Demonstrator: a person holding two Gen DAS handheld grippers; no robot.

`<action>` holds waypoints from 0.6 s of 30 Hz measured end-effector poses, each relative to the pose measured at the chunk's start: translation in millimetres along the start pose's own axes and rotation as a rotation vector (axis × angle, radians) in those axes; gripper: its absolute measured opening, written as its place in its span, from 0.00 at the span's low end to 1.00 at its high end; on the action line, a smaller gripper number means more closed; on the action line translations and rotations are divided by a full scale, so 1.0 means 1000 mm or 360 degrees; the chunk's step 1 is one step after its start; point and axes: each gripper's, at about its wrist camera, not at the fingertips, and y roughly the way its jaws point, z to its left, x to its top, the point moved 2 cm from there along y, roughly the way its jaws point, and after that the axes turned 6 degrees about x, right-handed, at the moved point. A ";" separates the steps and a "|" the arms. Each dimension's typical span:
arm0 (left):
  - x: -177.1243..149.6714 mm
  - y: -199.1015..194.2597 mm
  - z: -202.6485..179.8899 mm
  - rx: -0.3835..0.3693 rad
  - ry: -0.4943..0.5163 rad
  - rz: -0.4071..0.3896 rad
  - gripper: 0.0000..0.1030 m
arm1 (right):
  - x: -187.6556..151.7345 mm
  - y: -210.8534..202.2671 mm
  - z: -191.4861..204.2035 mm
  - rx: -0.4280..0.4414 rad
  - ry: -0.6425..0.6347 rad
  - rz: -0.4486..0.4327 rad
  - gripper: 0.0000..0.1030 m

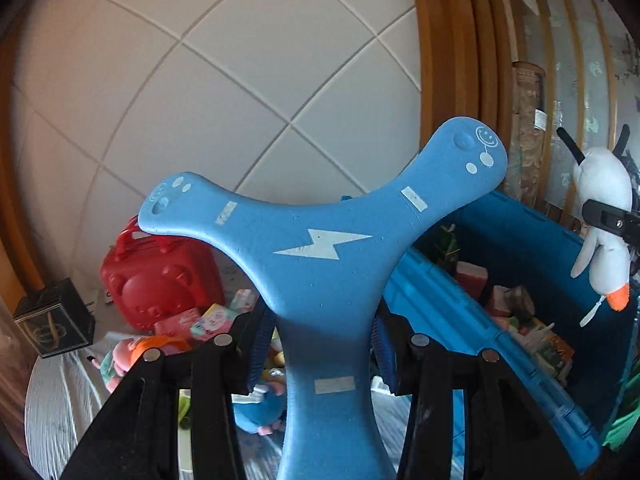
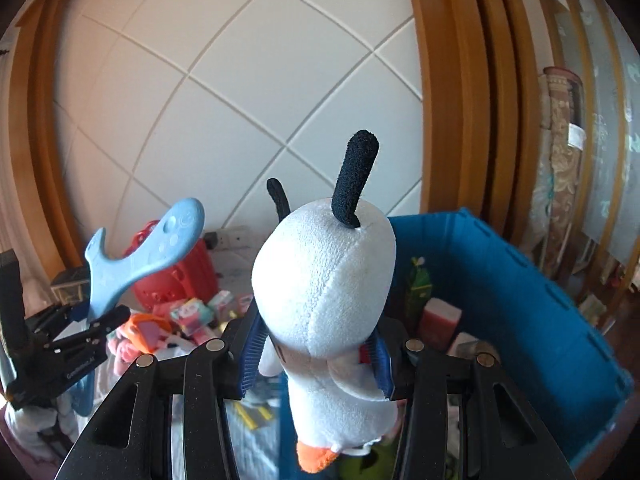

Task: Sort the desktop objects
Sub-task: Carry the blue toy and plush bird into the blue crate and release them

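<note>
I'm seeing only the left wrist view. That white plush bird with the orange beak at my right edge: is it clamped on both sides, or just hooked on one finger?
Observer: Both sides. In the right wrist view, the right gripper presses its blue pads against both flanks of the white plush bird.
Operator: Is my blue foam three-armed boomerang over the blue plastic crate?
Observer: It doesn't look so. From the right, the blue foam three-armed boomerang shows left of the blue plastic crate, in front of the red plastic case.
</note>
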 end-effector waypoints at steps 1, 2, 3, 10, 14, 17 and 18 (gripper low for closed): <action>0.009 0.002 -0.022 -0.0041 0.0007 0.0005 0.43 | 0.003 -0.003 -0.016 -0.0036 -0.0013 0.0007 0.44; 0.016 0.004 -0.040 -0.0070 0.0018 0.0009 0.43 | 0.006 -0.004 -0.031 -0.0071 -0.0024 0.0014 0.44; 0.023 0.006 -0.059 -0.0100 0.0033 0.0017 0.43 | 0.008 -0.005 -0.047 -0.0108 -0.0034 0.0028 0.44; 0.046 0.048 -0.181 -0.0262 0.0140 0.0272 0.43 | -0.003 0.011 -0.148 -0.0195 -0.0036 0.0222 0.44; 0.039 0.081 -0.226 -0.0307 0.0223 0.0472 0.43 | -0.020 0.027 -0.186 -0.0180 0.0002 0.0327 0.44; 0.027 0.100 -0.245 -0.0237 0.0297 0.0539 0.43 | -0.032 0.034 -0.206 -0.0173 0.0047 0.0367 0.44; 0.024 0.105 -0.250 -0.0210 0.0306 0.0553 0.43 | -0.034 0.037 -0.214 -0.0168 0.0062 0.0378 0.44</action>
